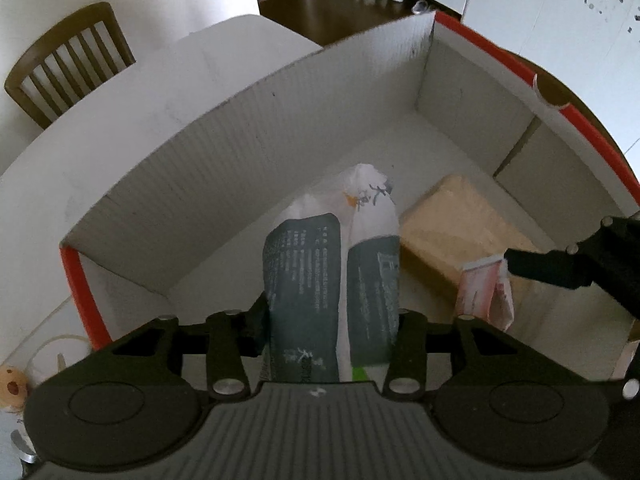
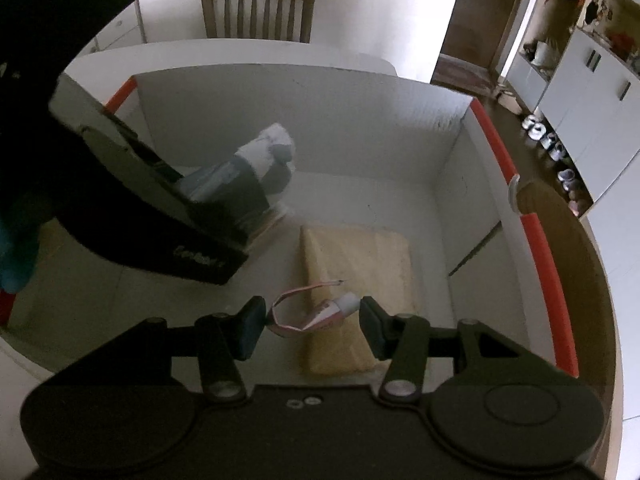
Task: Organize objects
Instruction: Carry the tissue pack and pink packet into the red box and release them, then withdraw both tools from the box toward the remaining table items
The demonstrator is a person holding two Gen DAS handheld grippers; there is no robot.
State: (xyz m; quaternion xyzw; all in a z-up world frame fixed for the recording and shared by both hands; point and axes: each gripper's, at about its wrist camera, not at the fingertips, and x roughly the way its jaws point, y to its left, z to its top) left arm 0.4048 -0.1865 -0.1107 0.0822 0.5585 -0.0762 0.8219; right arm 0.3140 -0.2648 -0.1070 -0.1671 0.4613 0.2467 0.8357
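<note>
- Your left gripper (image 1: 332, 320) pinches a green-and-white bag (image 1: 332, 264); its small print is too blurry to read.
- Your right gripper (image 2: 312, 320) pinches a pink tube (image 2: 320, 312) above the yellow pack (image 2: 360, 248) in the box (image 2: 280, 100).

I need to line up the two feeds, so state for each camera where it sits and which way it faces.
Left wrist: on the left gripper, angled down into the box; its fingers flank the dark packet.
Right wrist: on the right gripper, angled down into the box; its fingers flank the pink tube; a gloved hand shows at left.
Shared: box, packet, tube, beige pack, chair.
</note>
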